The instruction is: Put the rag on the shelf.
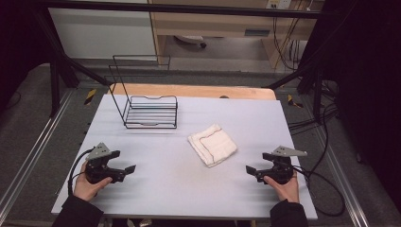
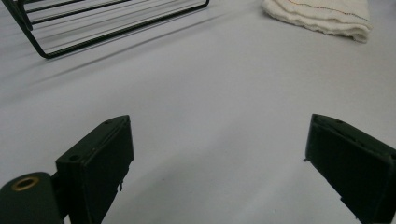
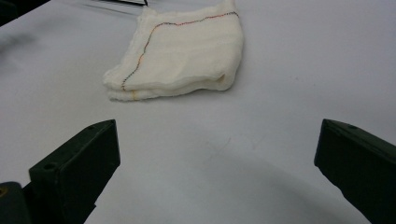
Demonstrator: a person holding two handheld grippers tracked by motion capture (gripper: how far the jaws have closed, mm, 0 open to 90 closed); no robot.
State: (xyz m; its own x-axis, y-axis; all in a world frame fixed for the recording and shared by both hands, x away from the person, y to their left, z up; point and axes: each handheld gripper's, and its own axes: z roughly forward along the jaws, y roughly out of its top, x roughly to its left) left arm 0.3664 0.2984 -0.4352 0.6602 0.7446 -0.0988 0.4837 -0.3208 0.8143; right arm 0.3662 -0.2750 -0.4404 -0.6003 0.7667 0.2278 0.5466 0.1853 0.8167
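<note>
Here's the folded cloth (image 1: 212, 144), white with a thin coloured stitch line running over its top, lying flat a little right of the middle of the table (image 1: 156, 198) and turned at a slant, so its long axis runs from the near right corner toward the far left. It touches nothing. Behind it and to the left, toward the far edge, stands a black wire rack (image 1: 150, 111), empty, with a tall wire back; cloth and rack are apart.

Now the hands. The right gripper (image 1: 250, 169) sits near the near right corner, fingers (image 3: 77, 170) spread wide with nothing between them, and in the right gripper view the cloth lies straight ahead and a touch left, folded edge facing the fingers. The left gripper (image 1: 130, 168) waits by the near left corner, also spread wide and empty; in the left gripper view the cloth is off at the upper right, the rack at the upper left.

The right gripper looks nearer the cloth, so I'd judge the first reach is its to make. No brand, label or writing to read anywhere.
</note>
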